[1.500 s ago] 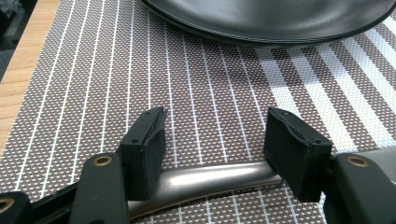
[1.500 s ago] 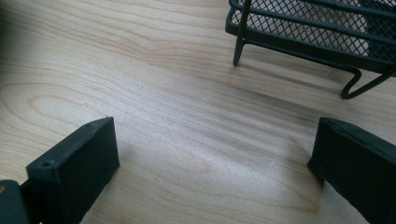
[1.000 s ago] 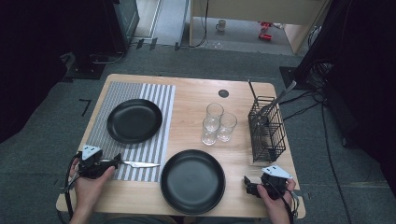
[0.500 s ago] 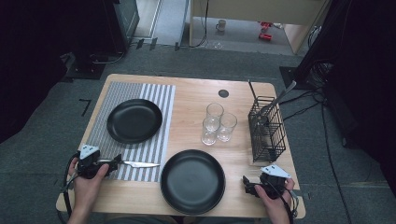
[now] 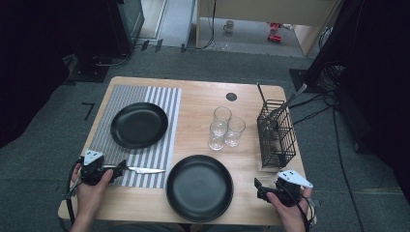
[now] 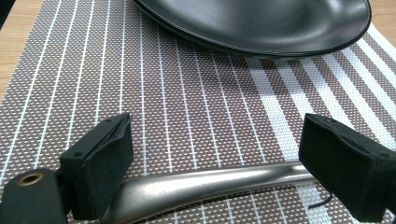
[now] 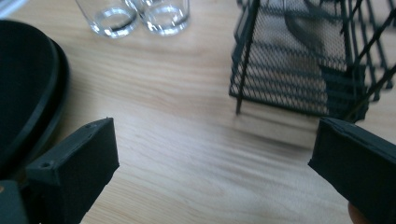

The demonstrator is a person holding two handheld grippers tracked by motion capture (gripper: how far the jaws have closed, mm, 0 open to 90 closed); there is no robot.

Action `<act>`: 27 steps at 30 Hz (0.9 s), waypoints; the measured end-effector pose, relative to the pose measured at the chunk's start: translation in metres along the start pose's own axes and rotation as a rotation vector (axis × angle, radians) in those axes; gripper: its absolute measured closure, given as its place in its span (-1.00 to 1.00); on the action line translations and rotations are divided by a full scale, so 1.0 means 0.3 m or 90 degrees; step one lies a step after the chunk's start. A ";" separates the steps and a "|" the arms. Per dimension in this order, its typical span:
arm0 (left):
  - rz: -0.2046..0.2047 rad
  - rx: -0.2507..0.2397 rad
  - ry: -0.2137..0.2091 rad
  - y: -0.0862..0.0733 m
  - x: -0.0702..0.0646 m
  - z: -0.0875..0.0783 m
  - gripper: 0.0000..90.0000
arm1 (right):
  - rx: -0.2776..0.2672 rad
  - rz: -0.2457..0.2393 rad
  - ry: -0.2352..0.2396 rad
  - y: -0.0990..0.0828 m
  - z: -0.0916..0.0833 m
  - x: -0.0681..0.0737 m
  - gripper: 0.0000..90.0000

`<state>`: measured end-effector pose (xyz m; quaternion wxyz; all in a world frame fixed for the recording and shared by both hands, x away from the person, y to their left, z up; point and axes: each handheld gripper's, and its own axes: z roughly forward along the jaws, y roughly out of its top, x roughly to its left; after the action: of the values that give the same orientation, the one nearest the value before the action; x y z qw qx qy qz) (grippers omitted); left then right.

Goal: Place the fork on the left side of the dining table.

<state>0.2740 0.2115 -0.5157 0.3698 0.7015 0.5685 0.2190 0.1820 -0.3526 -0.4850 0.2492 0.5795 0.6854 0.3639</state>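
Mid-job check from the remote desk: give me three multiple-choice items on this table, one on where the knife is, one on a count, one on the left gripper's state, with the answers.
1. Where does the knife lie?
A. on the striped placemat, below the far black plate
B. inside the wire basket
C. across the near black plate

2. How many drinking glasses stand on the table?
A. one
B. three
C. five

3. How do the jaws of the left gripper stand?
A. shut tight with nothing between them
B. open, on either side of the knife's handle
C. clamped on a plate's rim

Answers: 1 A, the high view shows it on the mat's near edge. 2 B, three clear glasses cluster beside the wire basket. 3 B, the left gripper view shows a wide gap with the metal handle lying between the pads.
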 end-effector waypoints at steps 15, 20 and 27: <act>0.008 0.003 0.010 0.001 -0.006 0.004 -0.76 | -0.062 -0.009 -0.015 0.157 -0.118 0.047 -0.86; 0.006 0.003 0.008 0.000 -0.003 0.002 -0.76 | -0.080 -0.016 -0.031 0.208 -0.140 0.058 -0.77; -0.002 0.000 0.005 -0.001 0.001 0.001 -0.76 | -0.104 -0.016 -0.059 0.273 -0.142 0.071 -0.51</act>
<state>0.2741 0.2115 -0.5161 0.3681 0.6998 0.5709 0.2210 0.1954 -0.3355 -0.3926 0.3317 0.5647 0.6482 0.3885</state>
